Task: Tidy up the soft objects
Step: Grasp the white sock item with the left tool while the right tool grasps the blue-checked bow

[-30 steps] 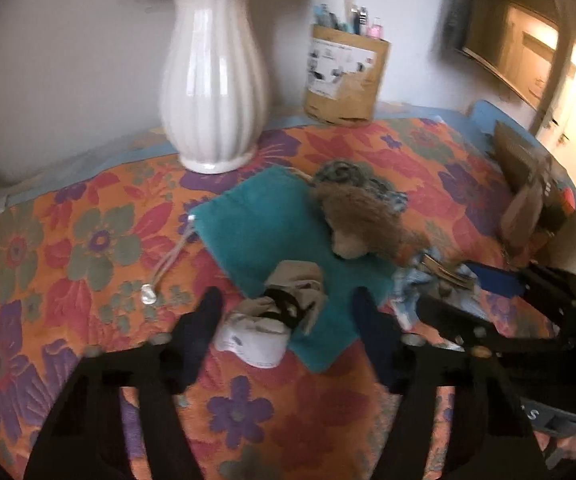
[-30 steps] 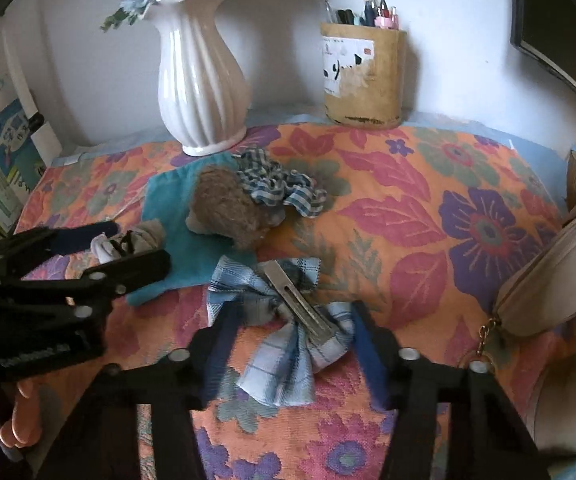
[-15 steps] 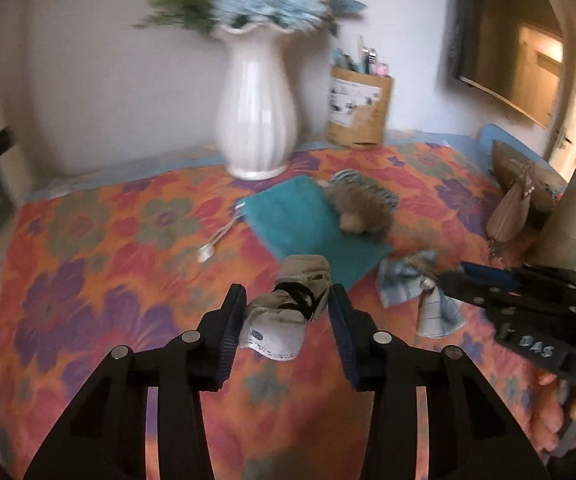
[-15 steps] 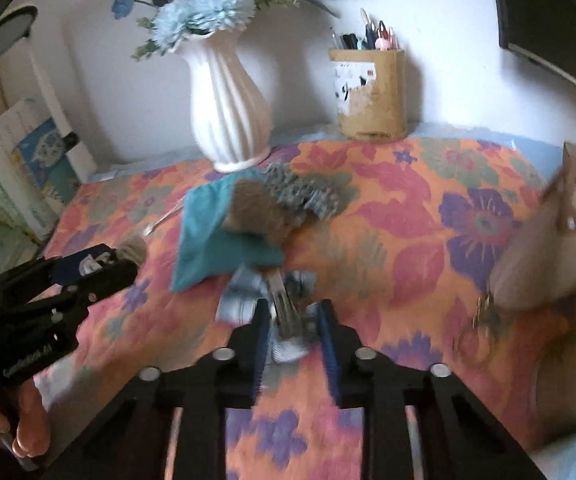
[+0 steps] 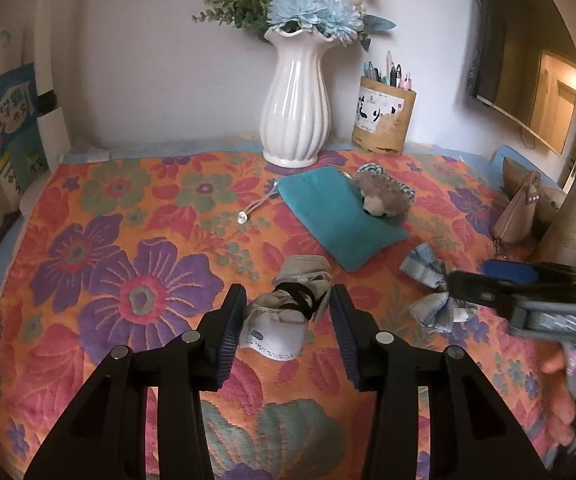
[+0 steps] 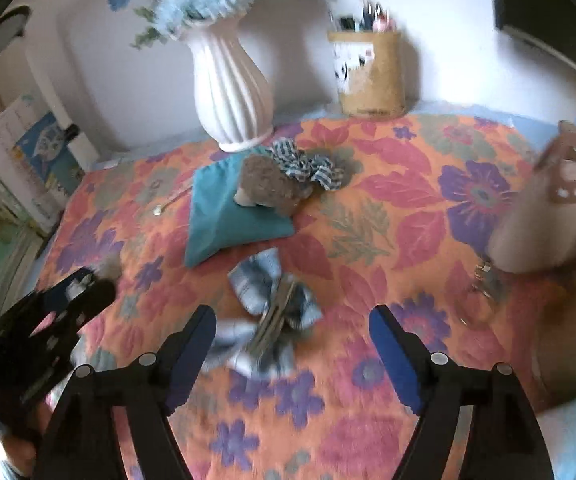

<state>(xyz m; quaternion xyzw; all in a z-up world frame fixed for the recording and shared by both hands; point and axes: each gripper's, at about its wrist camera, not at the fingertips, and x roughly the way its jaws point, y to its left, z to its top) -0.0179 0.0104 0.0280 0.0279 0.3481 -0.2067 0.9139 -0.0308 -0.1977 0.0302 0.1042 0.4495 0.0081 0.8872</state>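
A table under a floral cloth (image 5: 135,264) in orange, purple and red stands against a pale wall (image 5: 147,60). A white ribbed vase (image 5: 295,108) of blue and white flowers (image 5: 308,8) sits at the back, a brown pen holder (image 5: 382,118) beside it. Books (image 5: 3,152) stand at the left edge. A dark framed screen (image 5: 524,64) hangs on the right wall, with warm light beyond it.

White ribbed vase (image 5: 296,112) with blue flowers (image 5: 308,12), cardboard pen holder (image 5: 384,120) beside it, books (image 5: 3,148) far left, floral cloth (image 5: 127,280) over desk.
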